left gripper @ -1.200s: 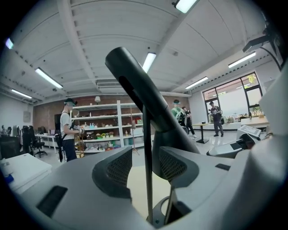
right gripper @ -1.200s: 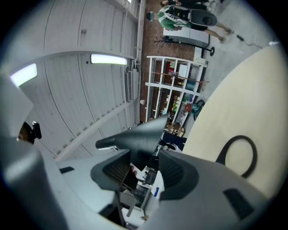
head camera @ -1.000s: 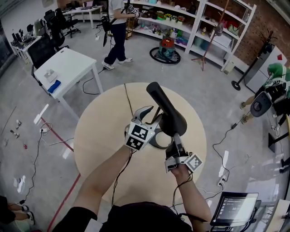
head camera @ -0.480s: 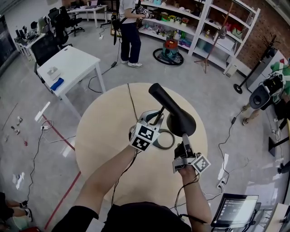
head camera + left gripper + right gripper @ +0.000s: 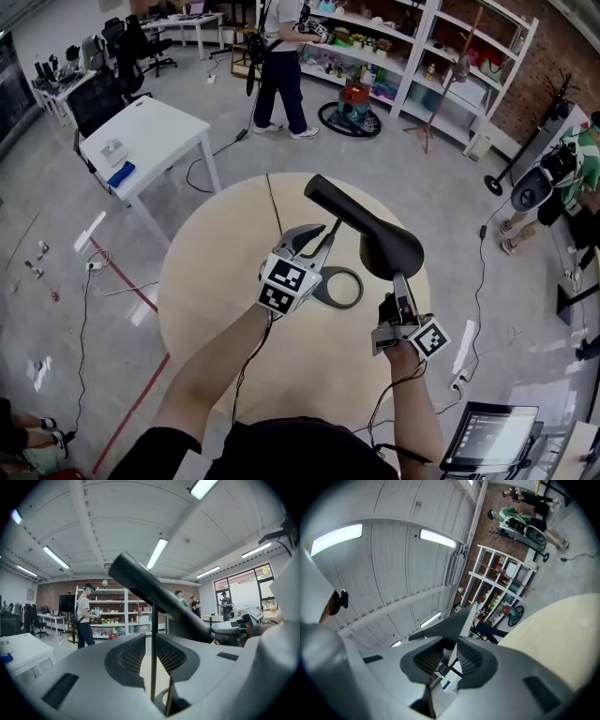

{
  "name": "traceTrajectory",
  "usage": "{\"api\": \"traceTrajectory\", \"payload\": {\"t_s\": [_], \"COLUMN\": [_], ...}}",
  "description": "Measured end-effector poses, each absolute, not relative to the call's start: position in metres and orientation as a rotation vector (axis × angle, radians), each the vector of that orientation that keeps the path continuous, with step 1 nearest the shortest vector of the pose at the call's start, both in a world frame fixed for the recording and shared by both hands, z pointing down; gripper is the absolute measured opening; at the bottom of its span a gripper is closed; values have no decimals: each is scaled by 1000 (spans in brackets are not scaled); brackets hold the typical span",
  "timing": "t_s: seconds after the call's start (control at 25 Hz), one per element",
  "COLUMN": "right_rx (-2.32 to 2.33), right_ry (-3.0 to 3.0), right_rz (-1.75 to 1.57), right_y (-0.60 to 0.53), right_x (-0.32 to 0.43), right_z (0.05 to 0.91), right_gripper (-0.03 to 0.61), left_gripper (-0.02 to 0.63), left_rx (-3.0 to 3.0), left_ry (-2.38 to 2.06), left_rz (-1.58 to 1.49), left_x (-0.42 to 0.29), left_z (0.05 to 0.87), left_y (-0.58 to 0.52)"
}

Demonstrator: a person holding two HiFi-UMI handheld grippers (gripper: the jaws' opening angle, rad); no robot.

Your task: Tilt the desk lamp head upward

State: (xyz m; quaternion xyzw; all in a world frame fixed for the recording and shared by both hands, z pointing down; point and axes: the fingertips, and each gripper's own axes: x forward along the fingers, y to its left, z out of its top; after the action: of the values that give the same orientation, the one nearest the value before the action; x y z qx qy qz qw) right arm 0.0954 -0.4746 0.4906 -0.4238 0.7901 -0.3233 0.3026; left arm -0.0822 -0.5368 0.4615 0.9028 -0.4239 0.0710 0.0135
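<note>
The desk lamp point(image 5: 342, 208) is standing midway on the round table point(image 5: 216, 291), its head point(image 5: 389, 248) hanging out right of its base point(image 5: 343, 289). Beyond, a white table point(image 5: 155, 131) is sitting off left, and a person point(image 5: 281, 70) is standing before the shelves point(image 5: 375, 42) at the back.

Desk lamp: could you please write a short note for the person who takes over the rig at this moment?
Left tongs: shut on the lamp's thin stem, steadying it.
Right tongs: have just been closing, now gripping the rim of the lamp head.
Lamp base: stands on the round table.
Done: both grips are set.
Left: tilt the head upward, probably by raising the right tongs, then release both.
</note>
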Motion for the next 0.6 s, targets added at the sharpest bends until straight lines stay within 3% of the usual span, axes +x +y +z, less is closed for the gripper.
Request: {"api": "traceTrajectory", "payload": {"t_s": [0.24,0.36,0.6], "right_rx": [-1142,-1149,-1156], "right_ry": [2146,2152,2165], "right_rz": [-791,-777,-761], "right_y": [-473,-476,-478], "right_x": [98,102,101], "right_z": [477,474,467], "right_gripper": [92,92,91], "left_gripper": [52,89,89], "left_rx": [2792,2804,2836], "left_ry": [-1449,-1460,-1473], "left_rz": [40,-22,-10], "left_x": [-127,-136,-139], "left_z": [398,367,333], "left_y": [-523,-522,-540]}}
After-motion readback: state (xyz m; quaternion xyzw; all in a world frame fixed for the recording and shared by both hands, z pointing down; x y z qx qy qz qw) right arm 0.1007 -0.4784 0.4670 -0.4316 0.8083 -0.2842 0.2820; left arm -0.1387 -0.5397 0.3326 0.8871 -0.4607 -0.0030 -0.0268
